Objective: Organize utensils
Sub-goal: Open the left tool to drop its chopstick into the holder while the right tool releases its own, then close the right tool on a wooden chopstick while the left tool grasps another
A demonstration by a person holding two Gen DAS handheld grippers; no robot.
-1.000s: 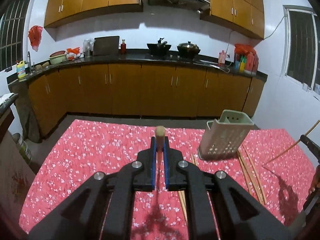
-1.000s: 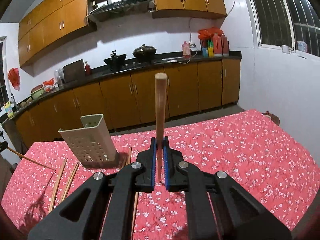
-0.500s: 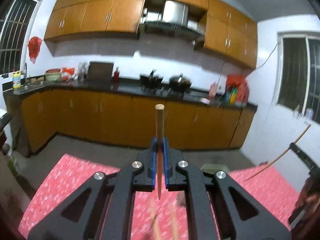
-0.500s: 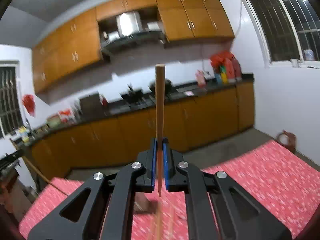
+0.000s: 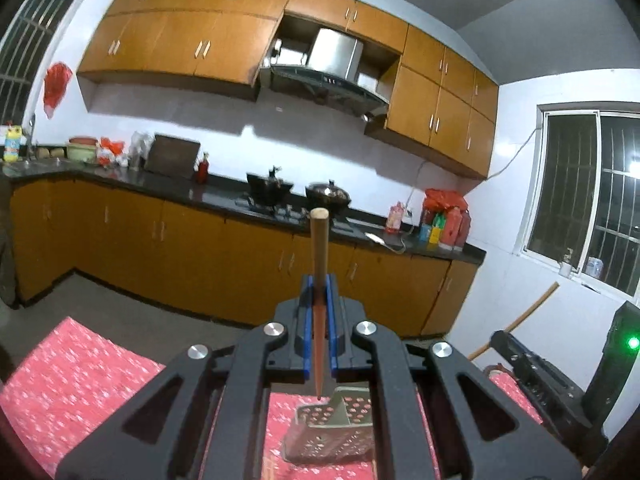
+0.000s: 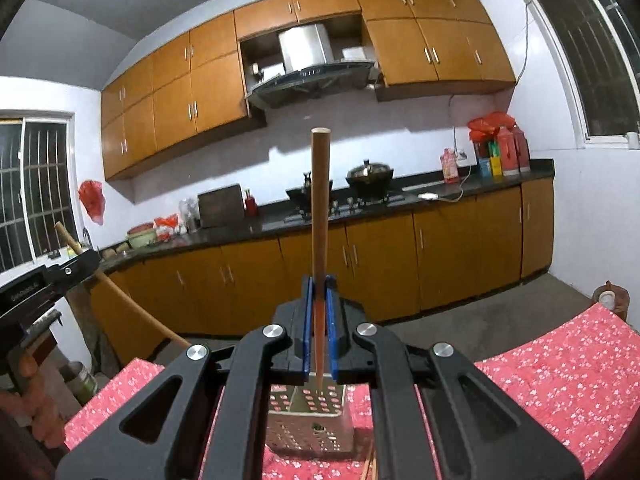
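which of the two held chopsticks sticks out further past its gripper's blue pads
The chopstick in the right gripper: its chopstick rises well above the pads. The left gripper shows a shorter length of its chopstick.

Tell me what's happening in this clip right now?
A person holds a hand-held gripper in each hand. The left hand-held gripper is shut on a wooden chopstick, and the right hand-held gripper is shut on another chopstick. Both chopsticks point tip-down above the perforated utensil holder standing on the red floral tablecloth.
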